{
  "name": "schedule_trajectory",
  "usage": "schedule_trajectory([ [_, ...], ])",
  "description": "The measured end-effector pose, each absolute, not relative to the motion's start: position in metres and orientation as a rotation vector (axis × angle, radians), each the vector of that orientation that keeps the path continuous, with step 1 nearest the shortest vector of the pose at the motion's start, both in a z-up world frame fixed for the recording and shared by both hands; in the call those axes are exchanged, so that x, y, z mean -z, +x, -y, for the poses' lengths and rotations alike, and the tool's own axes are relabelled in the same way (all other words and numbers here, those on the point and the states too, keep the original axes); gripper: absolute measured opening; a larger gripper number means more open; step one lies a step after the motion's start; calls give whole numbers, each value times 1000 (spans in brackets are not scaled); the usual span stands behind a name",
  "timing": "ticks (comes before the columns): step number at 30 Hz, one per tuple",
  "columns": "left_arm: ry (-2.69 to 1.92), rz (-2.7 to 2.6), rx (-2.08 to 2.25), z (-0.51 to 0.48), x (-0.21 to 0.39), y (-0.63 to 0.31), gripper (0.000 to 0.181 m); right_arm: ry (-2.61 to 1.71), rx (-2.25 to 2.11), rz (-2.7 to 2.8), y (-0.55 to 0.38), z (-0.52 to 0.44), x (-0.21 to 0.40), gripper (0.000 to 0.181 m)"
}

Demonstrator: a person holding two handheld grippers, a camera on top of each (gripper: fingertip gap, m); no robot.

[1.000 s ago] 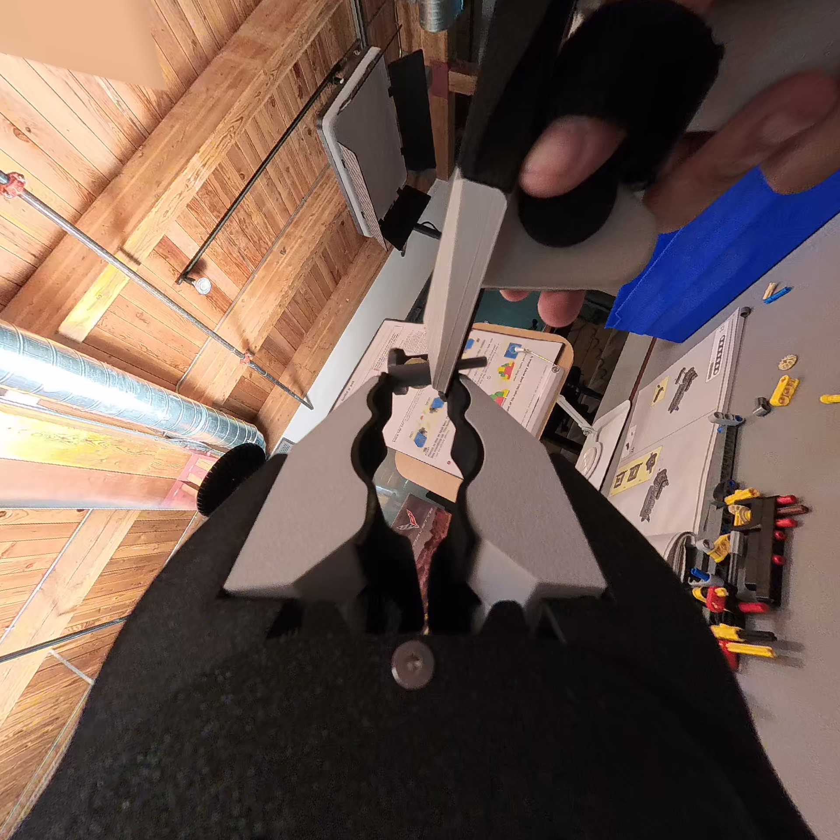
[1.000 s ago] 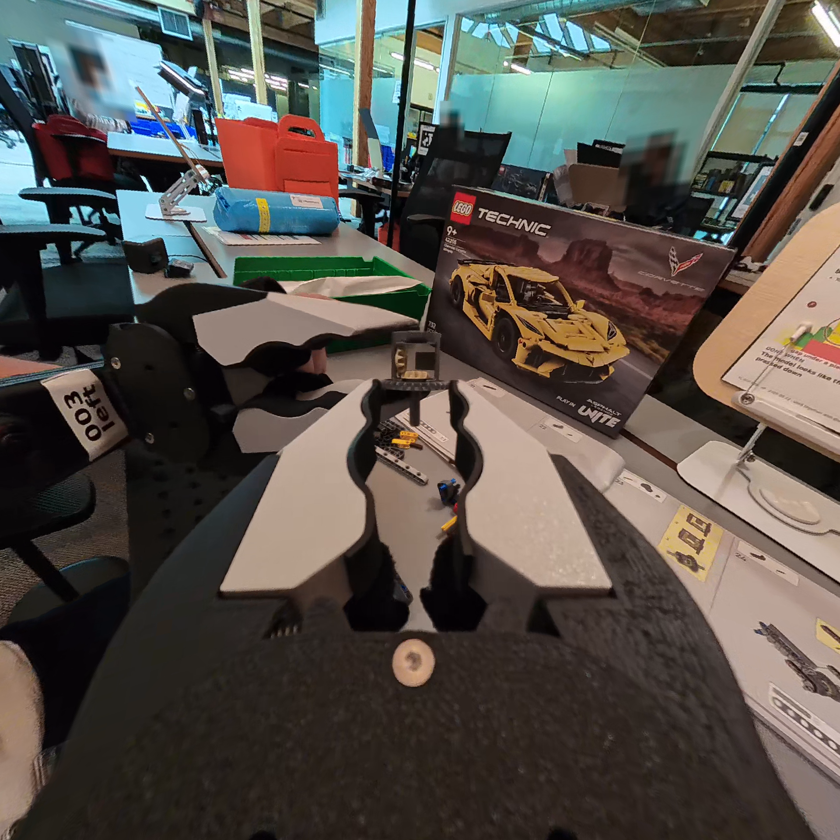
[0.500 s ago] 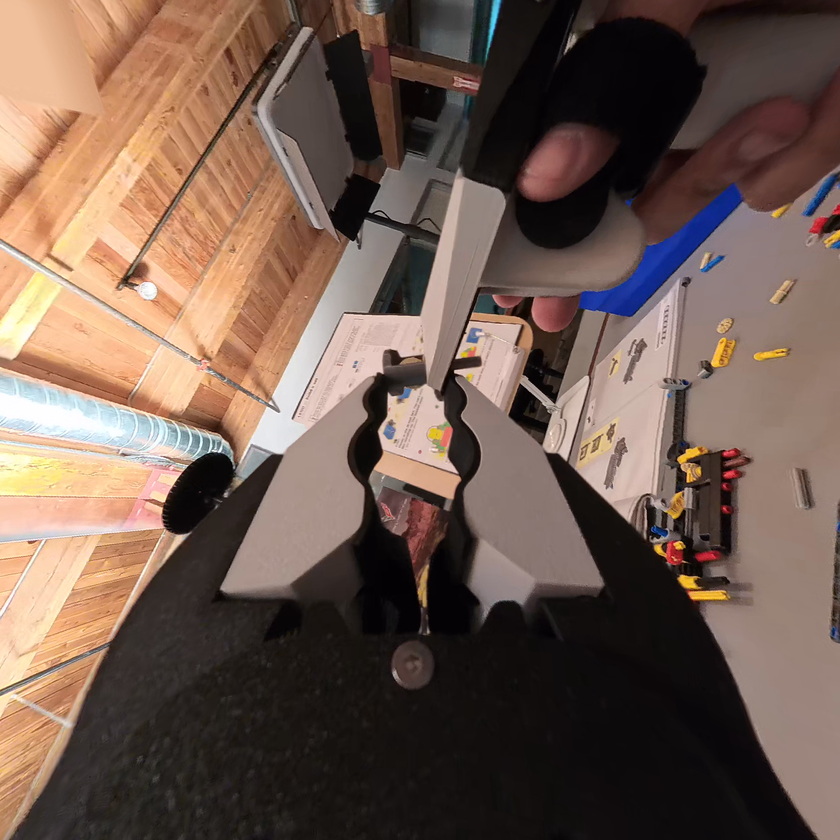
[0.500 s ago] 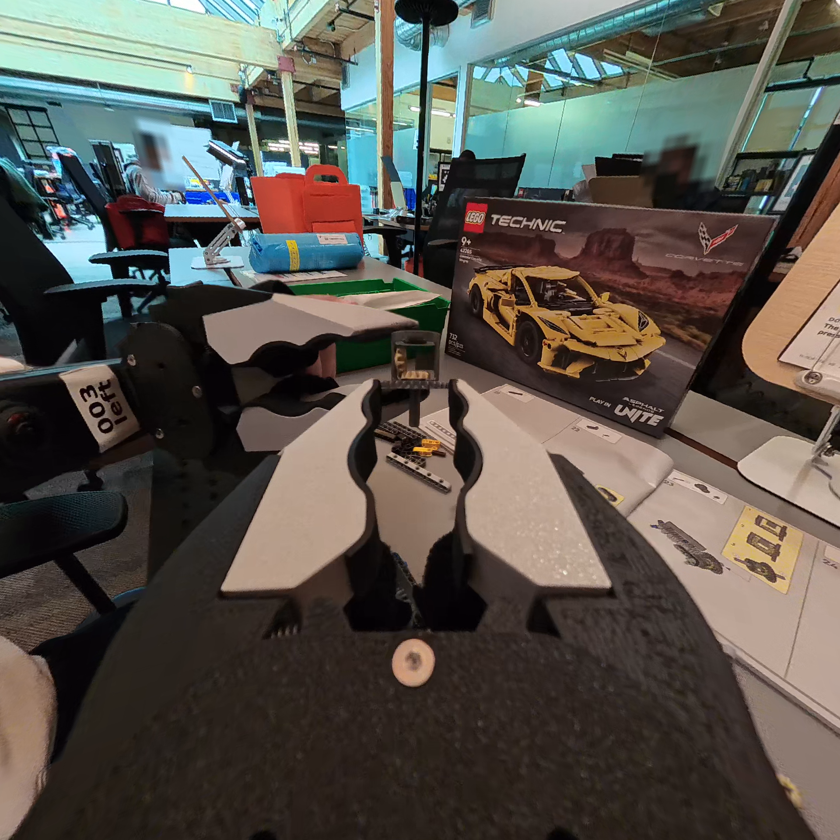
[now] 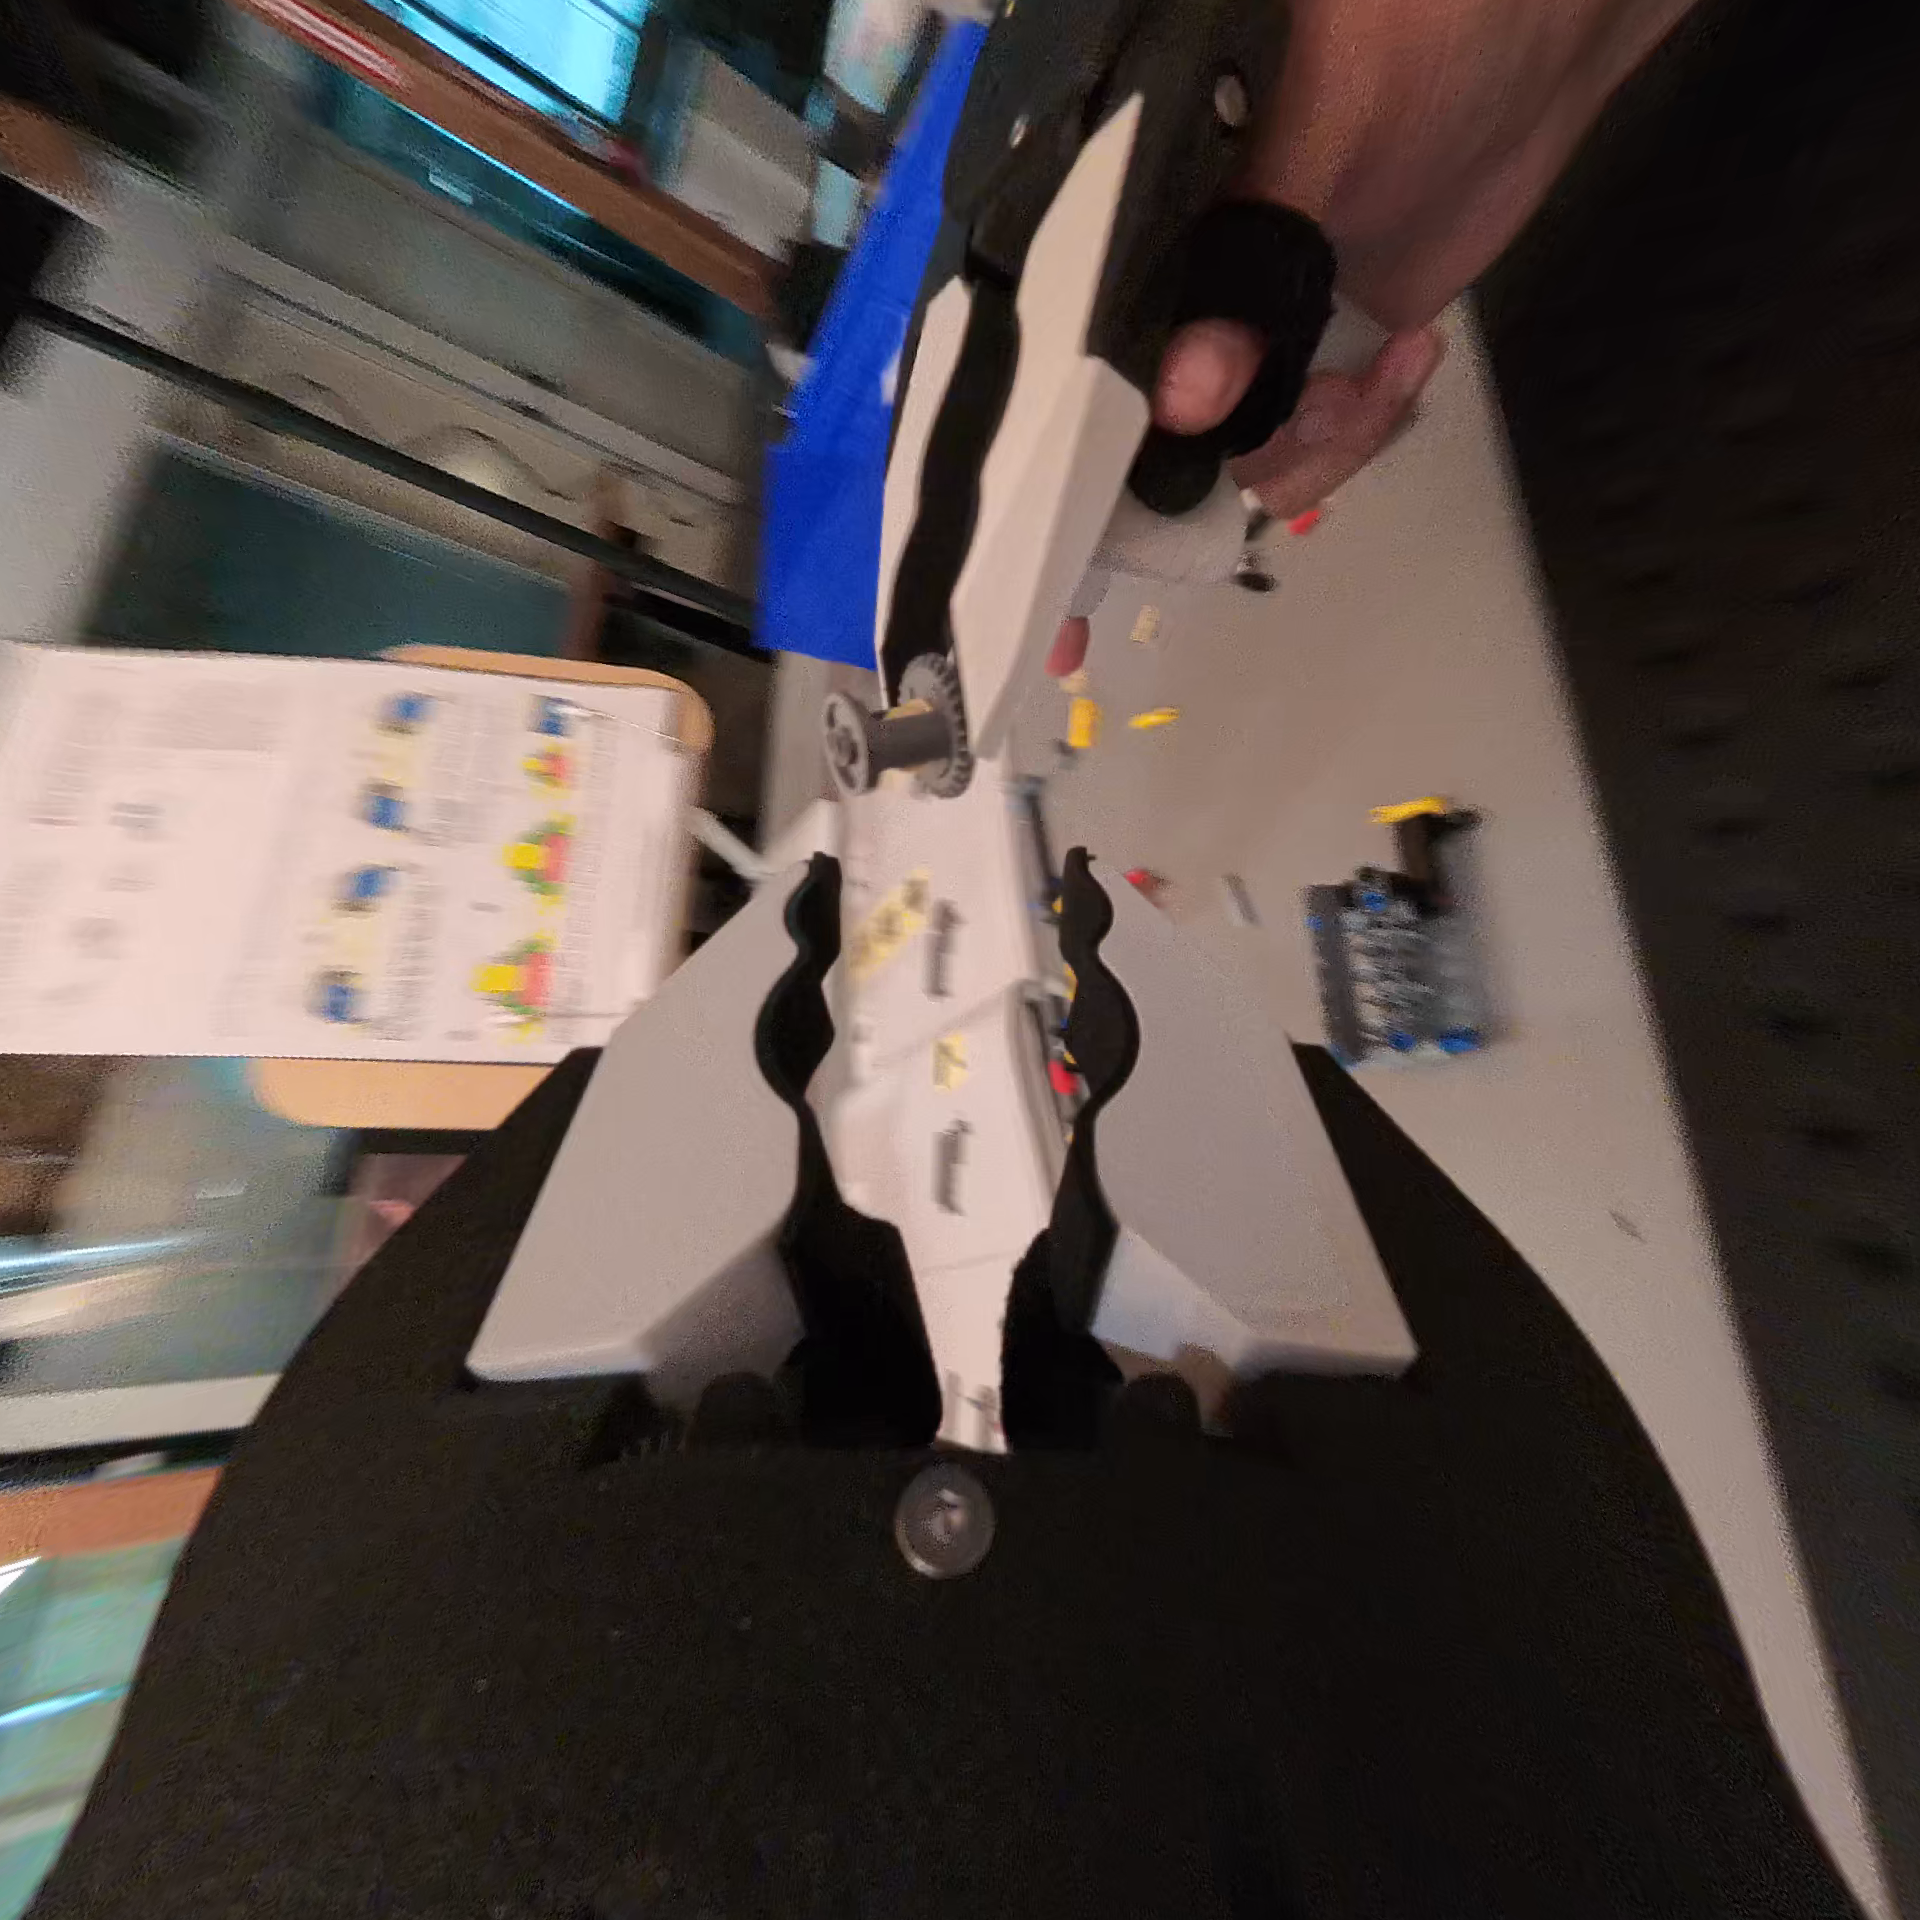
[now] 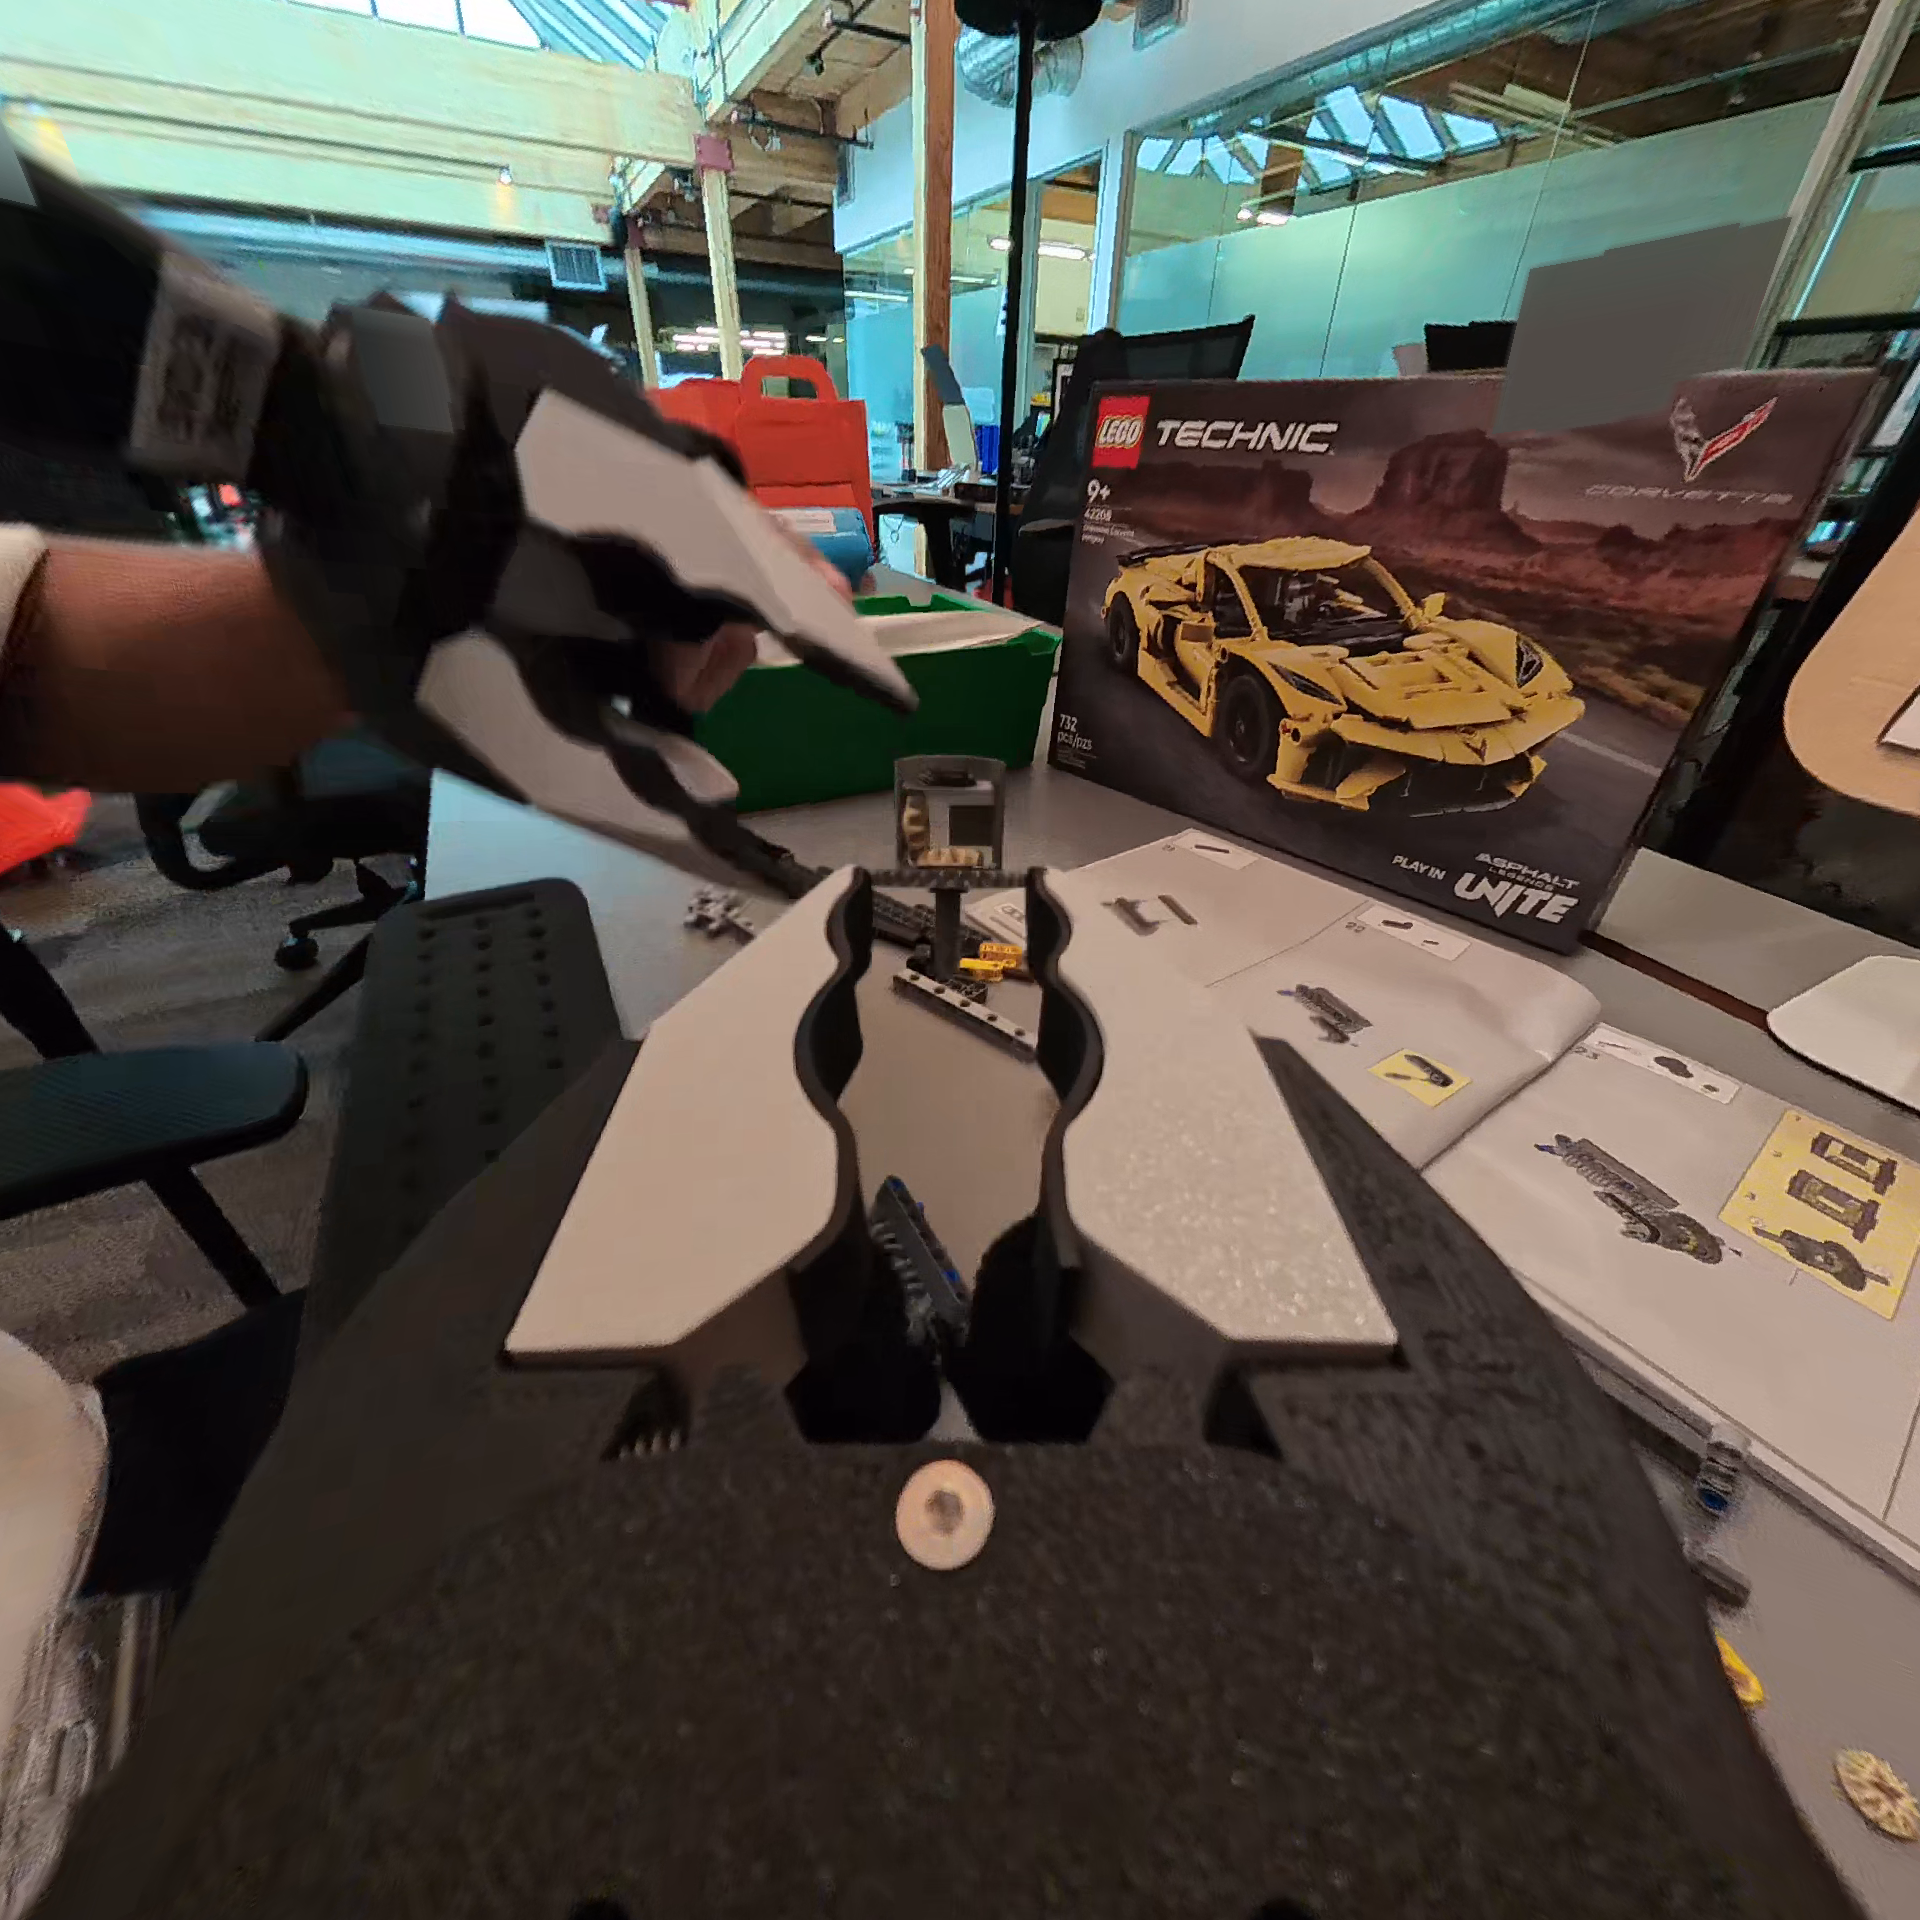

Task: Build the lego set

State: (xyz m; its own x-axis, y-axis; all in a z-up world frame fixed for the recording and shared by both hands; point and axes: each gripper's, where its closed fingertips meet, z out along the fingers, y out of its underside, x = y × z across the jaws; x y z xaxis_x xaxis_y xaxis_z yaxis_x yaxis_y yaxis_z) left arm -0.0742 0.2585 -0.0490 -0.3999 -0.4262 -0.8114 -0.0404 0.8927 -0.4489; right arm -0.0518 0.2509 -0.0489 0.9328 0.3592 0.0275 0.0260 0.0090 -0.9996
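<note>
I hold the small gear assembly (image 6: 948,831) in my right gripper (image 6: 945,883), its jaws narrowed onto the dark toothed piece at the bottom so the grey frame with its tan gears stands upright above the tips, in front of the set's box (image 6: 1455,644); I judge I carry it this way so the open frame faces me and the next part can go in from the side. My left gripper (image 5: 945,883) has its jaws wide and empty; it points past the assembly (image 5: 899,740), which shows in its view pinched at the tips of the right gripper, toothed wheels on a dark hub sticking out to one side. Left of the box sits a green tray (image 6: 883,717), and in front of the box the open instruction booklet (image 6: 1558,1122) lies flat on the bench (image 6: 914,1122), with loose black beams (image 6: 966,1003) between booklet and tray. A second page of pictured steps stands on a board (image 5: 343,852), likely propped to read while both hands are busy. The left gripper's view is blurred, so the small loose parts beyond it stay uncertain. My guess is the empty left gripper is free to fetch the next piece
</note>
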Motion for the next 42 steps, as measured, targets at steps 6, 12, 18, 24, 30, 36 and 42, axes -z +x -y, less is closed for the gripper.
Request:
schedule_trajectory([
  [6,-447,-2477,544,-255,64,-83,40,-1638,-260,391,-63,-256,81,29],
  [12,-465,-2703,369,-268,95,-72,39,-1714,-241,404,-66,-262,100,29],
  [18,-459,-2772,348,-268,106,-64,31,-1750,-253,403,-65,-264,109,29],
  [24,-396,-2787,339,-268,115,-63,19,-1780,-260,404,-62,-265,117,29],
  [30,-423,-2746,455,-268,121,-58,18,-1781,-344,368,-60,-264,120,30],
  [36,-540,-2580,686,-269,99,-47,18,-1644,-881,97,-52,-254,91,48],
  [42,-569,-2433,798,-263,93,-42,19,-1527,-1432,-201,-39,-254,82,43],
])
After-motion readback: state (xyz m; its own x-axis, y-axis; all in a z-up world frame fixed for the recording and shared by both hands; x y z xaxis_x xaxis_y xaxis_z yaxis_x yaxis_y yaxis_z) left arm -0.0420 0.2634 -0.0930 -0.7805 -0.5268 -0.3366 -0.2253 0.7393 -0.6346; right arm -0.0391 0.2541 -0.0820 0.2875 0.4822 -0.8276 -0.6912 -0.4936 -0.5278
